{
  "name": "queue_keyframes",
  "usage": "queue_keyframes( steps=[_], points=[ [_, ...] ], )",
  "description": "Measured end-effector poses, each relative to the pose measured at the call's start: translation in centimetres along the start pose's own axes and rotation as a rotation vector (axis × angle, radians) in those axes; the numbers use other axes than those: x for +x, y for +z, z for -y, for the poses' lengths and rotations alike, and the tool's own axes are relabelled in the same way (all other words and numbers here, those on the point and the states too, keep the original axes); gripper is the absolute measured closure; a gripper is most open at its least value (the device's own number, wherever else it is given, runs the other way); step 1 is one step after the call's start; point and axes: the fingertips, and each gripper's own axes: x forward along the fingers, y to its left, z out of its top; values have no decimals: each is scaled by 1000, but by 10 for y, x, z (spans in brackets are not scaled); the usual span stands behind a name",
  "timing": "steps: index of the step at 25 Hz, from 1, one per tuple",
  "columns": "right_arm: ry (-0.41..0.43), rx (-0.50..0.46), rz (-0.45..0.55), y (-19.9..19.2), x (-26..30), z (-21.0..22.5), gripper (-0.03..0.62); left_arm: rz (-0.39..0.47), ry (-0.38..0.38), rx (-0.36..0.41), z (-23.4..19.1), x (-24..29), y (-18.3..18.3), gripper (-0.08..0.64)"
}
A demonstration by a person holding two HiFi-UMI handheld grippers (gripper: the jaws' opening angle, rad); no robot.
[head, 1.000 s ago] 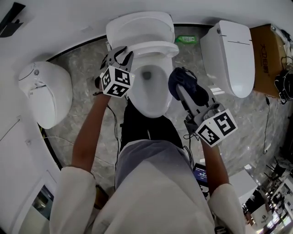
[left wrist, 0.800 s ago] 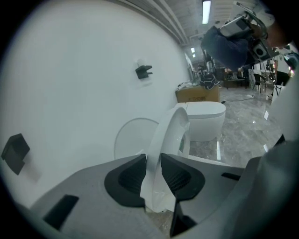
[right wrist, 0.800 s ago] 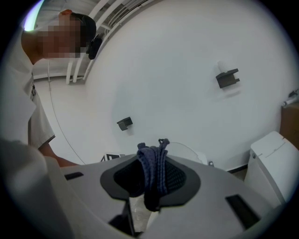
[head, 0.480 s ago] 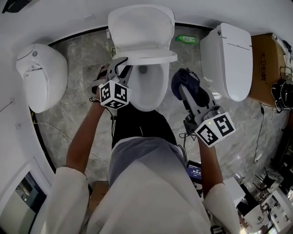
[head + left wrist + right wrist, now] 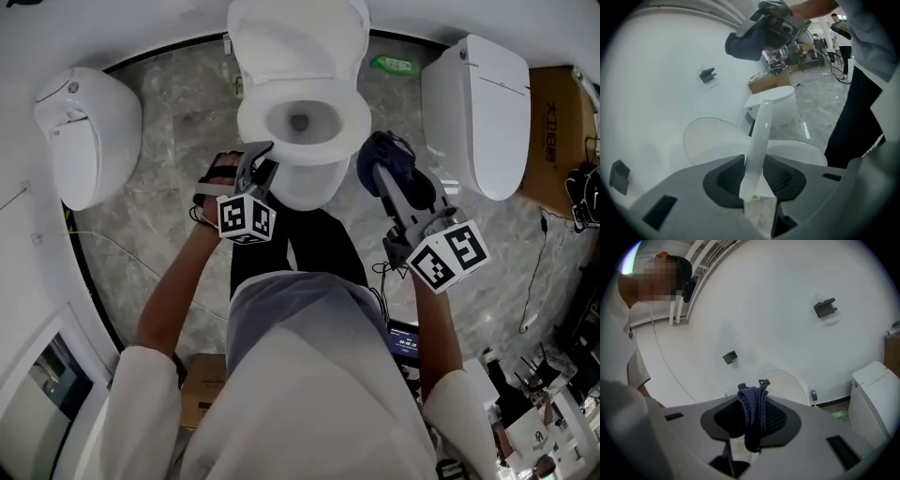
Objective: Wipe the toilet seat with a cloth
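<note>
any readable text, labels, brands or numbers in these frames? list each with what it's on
No text here is legible.
Cardboard box: dark print down its face, too small to read.
Green packet on the floor: print blurred.
Screen at the person's hip: lit, characters too small.
Marker cubes: square patterns only, no words.

Centre toilet (image 5: 309,187) flanked by left toilet (image 5: 89,131) and right toilet (image 5: 473,112); bare floor (image 5: 183,122) gaps either side give passage. Upright lid (image 5: 295,37) closes the rear; the person's legs (image 5: 309,246) stand close against the bowl front
</note>
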Motion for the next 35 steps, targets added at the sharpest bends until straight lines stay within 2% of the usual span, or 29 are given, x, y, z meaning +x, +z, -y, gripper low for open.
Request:
queue_keyframes(
  steps=[5,10,14,18,21,25,35],
  points=[
    [-6,29,-37,-19,1,3,489,-33,-76,66,49,-4,-11,452],
    [-10,40,-65,-33,8,9,489,-39,-130,133,74,0,-19,445],
    [-6,53,-85,-41,14,10,489,-40,-198,136,85,-1,-22,436],
    [4,66,-108,-51,19,9,489,-46,-307,95,98,-5,-24,422],
    [13,68,-130,-58,24,9,489,-49,-353,100,105,-4,-25,420],
    [21,55,-163,-73,32,12,489,-45,-395,136,124,2,-31,414],
    [18,42,-272,-130,63,41,489,-72,-421,181,181,17,-51,396]
  ],
)
